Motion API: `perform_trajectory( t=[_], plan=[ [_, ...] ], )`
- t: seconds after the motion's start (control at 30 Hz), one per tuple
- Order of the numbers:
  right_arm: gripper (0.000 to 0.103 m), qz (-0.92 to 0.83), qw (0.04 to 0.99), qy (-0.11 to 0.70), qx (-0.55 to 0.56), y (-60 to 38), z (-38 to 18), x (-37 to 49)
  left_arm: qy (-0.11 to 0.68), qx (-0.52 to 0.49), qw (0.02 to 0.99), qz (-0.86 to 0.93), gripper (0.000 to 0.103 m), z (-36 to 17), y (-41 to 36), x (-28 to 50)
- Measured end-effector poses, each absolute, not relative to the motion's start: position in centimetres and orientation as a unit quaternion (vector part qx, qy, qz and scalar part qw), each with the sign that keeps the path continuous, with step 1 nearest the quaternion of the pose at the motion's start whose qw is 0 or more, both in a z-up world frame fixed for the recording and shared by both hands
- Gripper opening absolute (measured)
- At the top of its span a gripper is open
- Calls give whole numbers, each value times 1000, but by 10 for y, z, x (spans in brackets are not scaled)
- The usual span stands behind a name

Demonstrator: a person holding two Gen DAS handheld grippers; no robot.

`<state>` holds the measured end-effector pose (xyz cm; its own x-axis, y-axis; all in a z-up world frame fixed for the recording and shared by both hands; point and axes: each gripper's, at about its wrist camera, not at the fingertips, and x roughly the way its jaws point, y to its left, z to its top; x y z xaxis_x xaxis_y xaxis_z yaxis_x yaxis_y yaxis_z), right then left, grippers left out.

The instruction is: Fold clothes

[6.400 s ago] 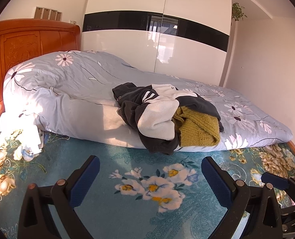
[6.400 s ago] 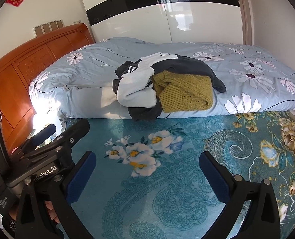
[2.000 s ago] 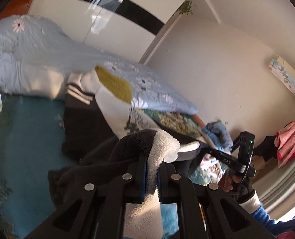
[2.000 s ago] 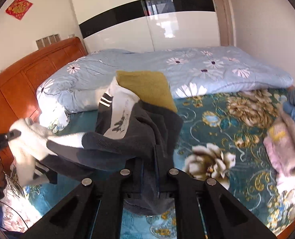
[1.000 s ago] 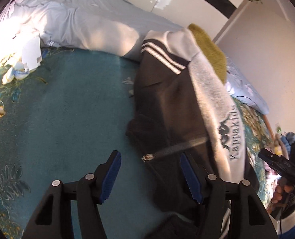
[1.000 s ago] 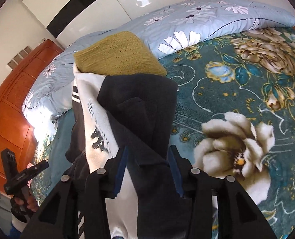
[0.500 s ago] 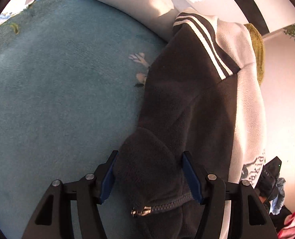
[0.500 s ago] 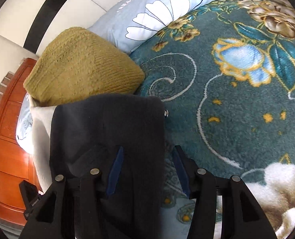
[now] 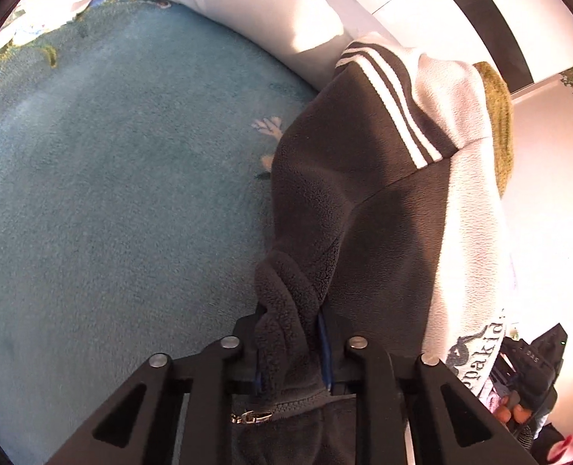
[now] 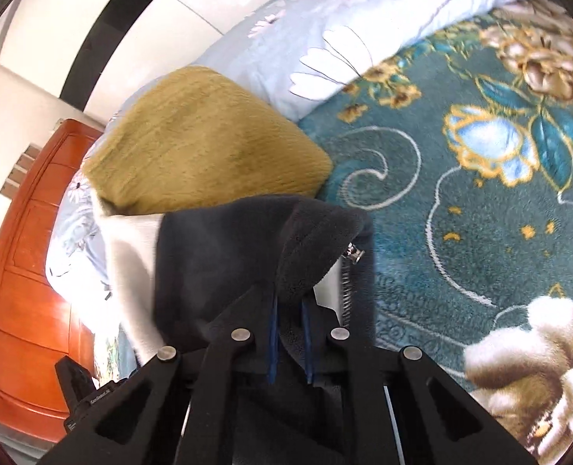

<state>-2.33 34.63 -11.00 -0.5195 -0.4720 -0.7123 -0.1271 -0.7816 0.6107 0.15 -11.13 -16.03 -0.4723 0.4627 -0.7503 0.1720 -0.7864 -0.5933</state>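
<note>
Gripping bunched dark fleece, the left gripper (image 9: 292,348) and right gripper (image 10: 288,333) are each pinched tight on the jacket (image 9: 363,201), which sprawls unfolded over the teal blanket (image 9: 112,193), a mustard sweater (image 10: 205,147) at its 12 o'clock end. Sleeves and hem stay hidden.

The jacket (image 9: 356,201) lies on the bedspread (image 9: 112,193), its near end pinched in both claws: the left claw (image 9: 292,352) at one corner, the right claw (image 10: 288,329) at the other. The sweater (image 10: 205,147) lies beyond it, against the quilt (image 10: 325,27) behind.
</note>
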Motion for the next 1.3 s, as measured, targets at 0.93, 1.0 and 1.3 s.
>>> perform_trajectory(
  t=[0.93, 1.0, 1.3],
  plan=[
    [9, -871, 160, -379, 268, 423, 21, 198, -253, -325, 185, 892, 6, 38, -163, 127],
    [9, -865, 142, -393, 279, 430, 1, 201, -259, -350, 184, 881, 6, 33, -157, 126],
    [2, -851, 74, -442, 274, 475, -33, 232, -245, -402, 217, 855, 7, 0, -108, 57]
  ],
)
